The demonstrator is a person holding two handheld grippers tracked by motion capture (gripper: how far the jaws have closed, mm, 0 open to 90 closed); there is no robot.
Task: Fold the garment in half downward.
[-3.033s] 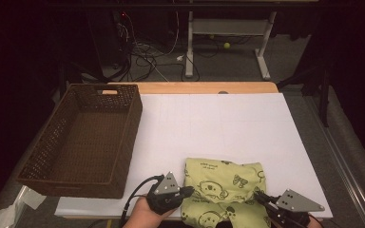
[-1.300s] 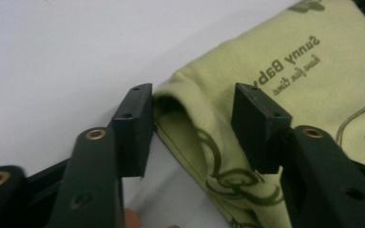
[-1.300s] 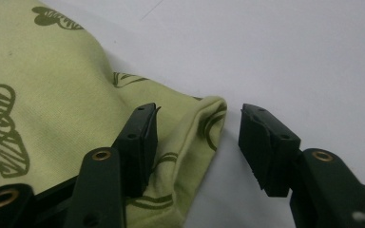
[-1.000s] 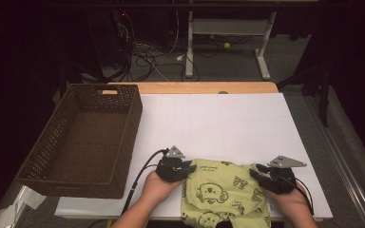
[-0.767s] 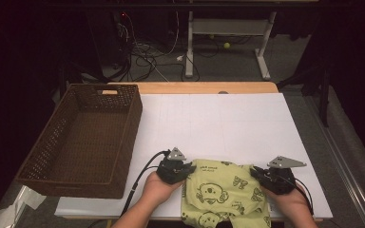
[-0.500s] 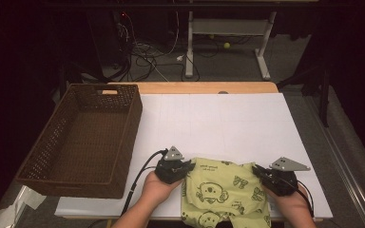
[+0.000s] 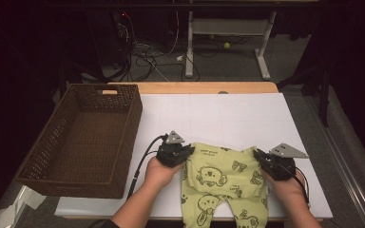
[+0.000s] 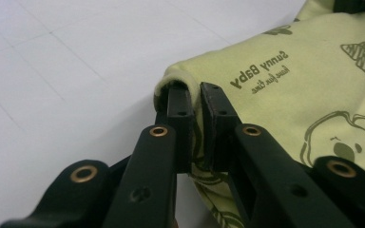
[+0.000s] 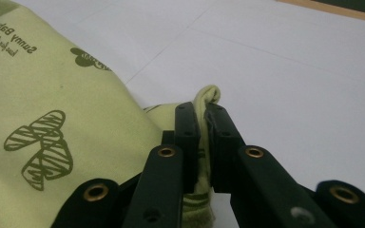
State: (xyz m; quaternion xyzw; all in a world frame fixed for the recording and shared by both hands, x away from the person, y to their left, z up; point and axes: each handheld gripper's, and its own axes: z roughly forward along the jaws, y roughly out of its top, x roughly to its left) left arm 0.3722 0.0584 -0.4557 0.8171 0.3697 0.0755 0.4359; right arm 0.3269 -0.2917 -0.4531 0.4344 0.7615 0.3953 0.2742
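One green printed garment [image 7: 221, 173] on the desk [image 7: 228, 114], one wicker basket [image 7: 83, 137] beside. Two hand-held grippers: left hand-held gripper [image 7: 186, 151] and right hand-held gripper [image 7: 259, 156], each clenched on a top corner of the garment.

Counter [image 7: 228, 114]: carries the basket, the garment and both grippers.
Basket [image 7: 86, 137]: on the counter's left part, its long side running front to back, well apart from the garment.
Garment [image 7: 221, 183]: flat on the counter's near edge, right of the basket; its legs reach the near edge.
Left gripper [image 7: 186, 151]: at the garment's far left corner, between basket and garment; fingers [image 8: 180, 102] clamp that corner's fold.
Right gripper [image 7: 258, 155]: at the garment's far right corner; fingers [image 9: 187, 126] clamp that corner's fold.
Floor cables [image 7: 147, 57]: behind the counter's far edge.
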